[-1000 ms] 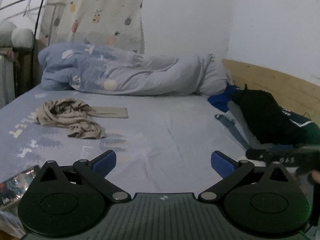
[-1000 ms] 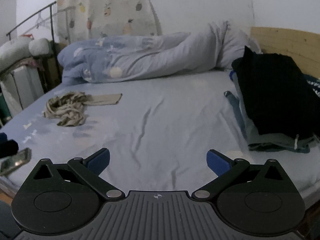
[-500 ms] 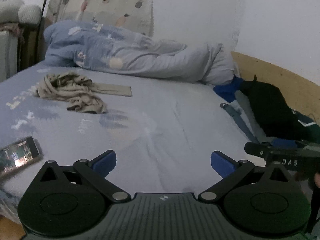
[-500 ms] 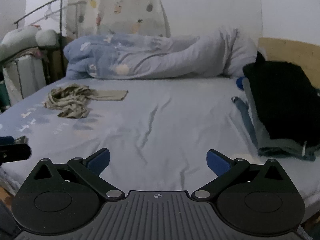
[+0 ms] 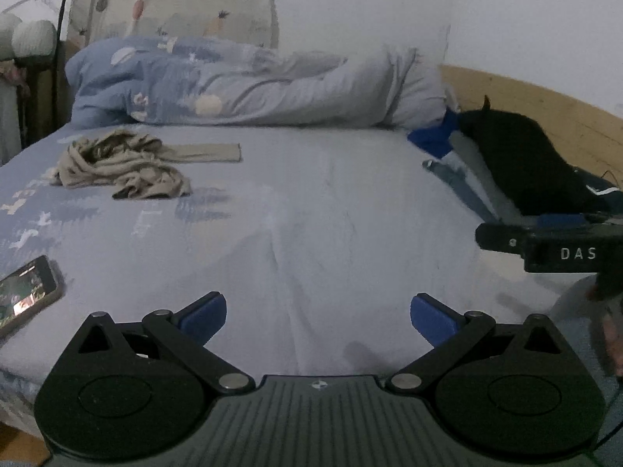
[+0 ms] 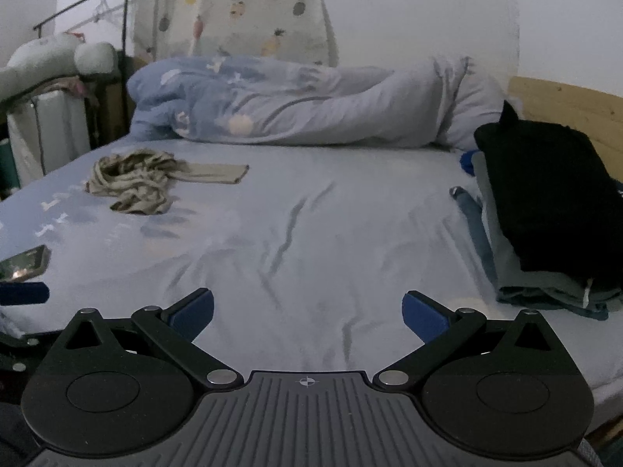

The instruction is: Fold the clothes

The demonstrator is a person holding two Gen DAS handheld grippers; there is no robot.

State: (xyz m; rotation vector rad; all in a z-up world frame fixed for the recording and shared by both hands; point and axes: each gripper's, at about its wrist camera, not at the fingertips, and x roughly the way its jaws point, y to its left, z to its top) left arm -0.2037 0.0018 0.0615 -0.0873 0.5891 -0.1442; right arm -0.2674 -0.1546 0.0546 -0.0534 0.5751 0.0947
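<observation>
Although a stack of folded clothes (image 6: 545, 233) already sits at the right edge of the bed (image 6: 311, 233), with a black garment (image 6: 545, 186) on top and grey and blue pieces beneath it, the job looks only partly done. One beige garment (image 6: 136, 183) lies crumpled on the bed's far left part, well apart from the stack, one flat strip of it reaching toward the bed's middle. Behind it, along the far side of the bed, a bunched duvet (image 6: 311, 105) lies across the width, and a phone (image 5: 23, 295) rests near the bed's front left edge. The left gripper (image 5: 317, 315) hangs over the front of the bed with its blue pads spread wide and nothing between them; the right gripper (image 6: 307, 311) is likewise wide apart and empty, pointing at the bare sheet in the bed's centre. Neither touches any cloth. Judging from this, the beige garment is the one piece left: it would need to be picked up, spread flat on the bed's open middle, folded and added to the stack.
</observation>
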